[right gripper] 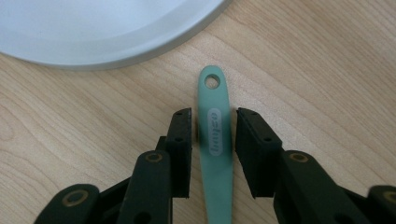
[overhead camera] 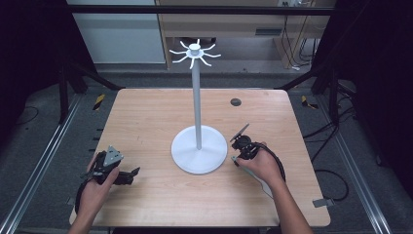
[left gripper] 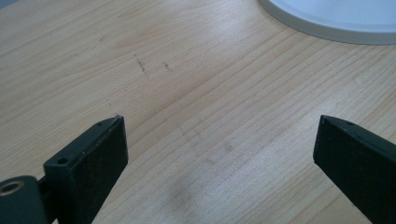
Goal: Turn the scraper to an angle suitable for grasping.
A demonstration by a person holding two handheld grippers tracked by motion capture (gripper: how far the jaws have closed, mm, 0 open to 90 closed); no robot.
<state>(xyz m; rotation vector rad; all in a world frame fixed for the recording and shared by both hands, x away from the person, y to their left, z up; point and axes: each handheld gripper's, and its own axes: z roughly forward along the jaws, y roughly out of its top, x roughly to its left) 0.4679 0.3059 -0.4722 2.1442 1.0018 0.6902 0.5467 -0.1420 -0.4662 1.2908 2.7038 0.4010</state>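
Right gripper (right gripper: 214,116) straddles green handle (right gripper: 215,140) beside white stand base (right gripper: 93,32), jaws slightly apart.
Closing off-centre could skid it; left gripper (left gripper: 219,140) spread, idle.

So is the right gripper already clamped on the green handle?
No, the flat green plastic handle lies between its jaws with a gap on each side.

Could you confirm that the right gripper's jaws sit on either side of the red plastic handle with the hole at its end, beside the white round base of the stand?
Nearly: the handle is not red. The right gripper view shows the right gripper with its jaws either side of a mint-green plastic handle with a hole at its end, lying on the wooden table beside the white round base of the stand.
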